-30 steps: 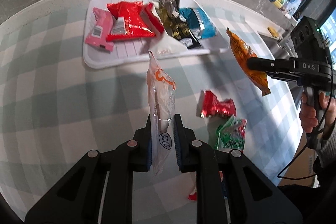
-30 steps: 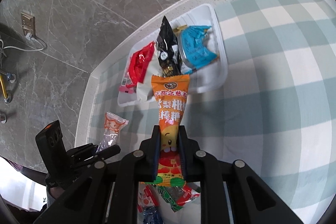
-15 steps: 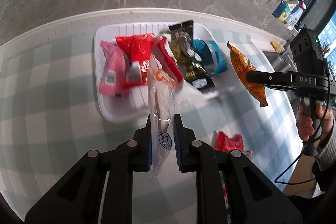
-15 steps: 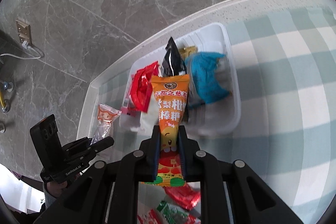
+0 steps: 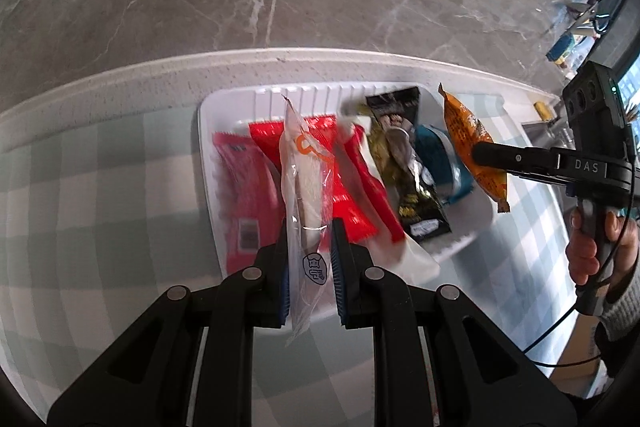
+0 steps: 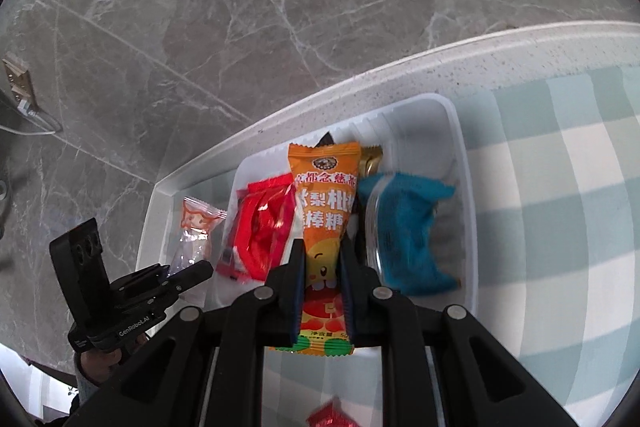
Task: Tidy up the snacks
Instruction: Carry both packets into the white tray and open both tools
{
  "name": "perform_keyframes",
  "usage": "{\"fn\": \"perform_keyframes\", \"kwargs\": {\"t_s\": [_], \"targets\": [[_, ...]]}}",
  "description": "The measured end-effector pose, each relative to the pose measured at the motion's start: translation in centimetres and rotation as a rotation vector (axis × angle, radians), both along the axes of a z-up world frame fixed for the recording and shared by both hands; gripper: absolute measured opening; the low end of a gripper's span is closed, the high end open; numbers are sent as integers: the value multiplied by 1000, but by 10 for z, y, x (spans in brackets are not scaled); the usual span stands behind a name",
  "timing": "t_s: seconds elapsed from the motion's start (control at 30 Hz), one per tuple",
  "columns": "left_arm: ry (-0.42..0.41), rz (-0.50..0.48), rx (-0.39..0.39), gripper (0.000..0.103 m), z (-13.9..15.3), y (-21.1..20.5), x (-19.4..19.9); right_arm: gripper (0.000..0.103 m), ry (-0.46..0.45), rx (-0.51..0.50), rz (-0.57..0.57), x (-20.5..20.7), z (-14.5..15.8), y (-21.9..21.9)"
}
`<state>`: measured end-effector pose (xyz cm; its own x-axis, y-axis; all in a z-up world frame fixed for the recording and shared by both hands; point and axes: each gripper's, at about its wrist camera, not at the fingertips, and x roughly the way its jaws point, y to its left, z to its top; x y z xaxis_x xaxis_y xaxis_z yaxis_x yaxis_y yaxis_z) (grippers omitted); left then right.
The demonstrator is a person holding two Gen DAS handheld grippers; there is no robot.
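Clear-wrapped snack (image 5: 306,187) pinched in left tool (image 5: 310,247), hanging over white tray (image 5: 240,99) above red packs (image 5: 352,195). Orange packet (image 6: 326,207) pinched in right tool (image 6: 322,267), over tray middle btwn red and blue pack (image 6: 404,231). Judgement: lower both close to tray floor before letting go; aim for bare gaps, not atop others; drop flat, one at a time, w/o tools clashing. Red snack (image 6: 330,417) left on table (image 6: 560,187).

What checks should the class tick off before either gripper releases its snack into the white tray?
1. Left gripper clamps the clear snack packet: ok.
2. Right gripper clamps the orange candy packet: ok.
3. Clear packet over the white tray: ok.
4. Orange packet over the tray: ok.
5. Bare tray floor under each packet: cannot tell.
6. Table cleared of snacks: not ok, red packet remains.
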<state>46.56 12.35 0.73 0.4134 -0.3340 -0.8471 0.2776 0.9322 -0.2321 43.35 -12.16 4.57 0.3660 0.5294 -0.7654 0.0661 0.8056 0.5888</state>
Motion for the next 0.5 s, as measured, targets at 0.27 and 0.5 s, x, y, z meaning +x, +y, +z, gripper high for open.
{"fn": "perform_keyframes", "kwargs": {"t_s": [0.27,0.5], "targets": [[14,25,4,15,-11,2,29,18,3,-37,-4,17,-9,6],[28,44,13,16,-24,0,41,21,-11,-104,9,24,-14,12]]}}
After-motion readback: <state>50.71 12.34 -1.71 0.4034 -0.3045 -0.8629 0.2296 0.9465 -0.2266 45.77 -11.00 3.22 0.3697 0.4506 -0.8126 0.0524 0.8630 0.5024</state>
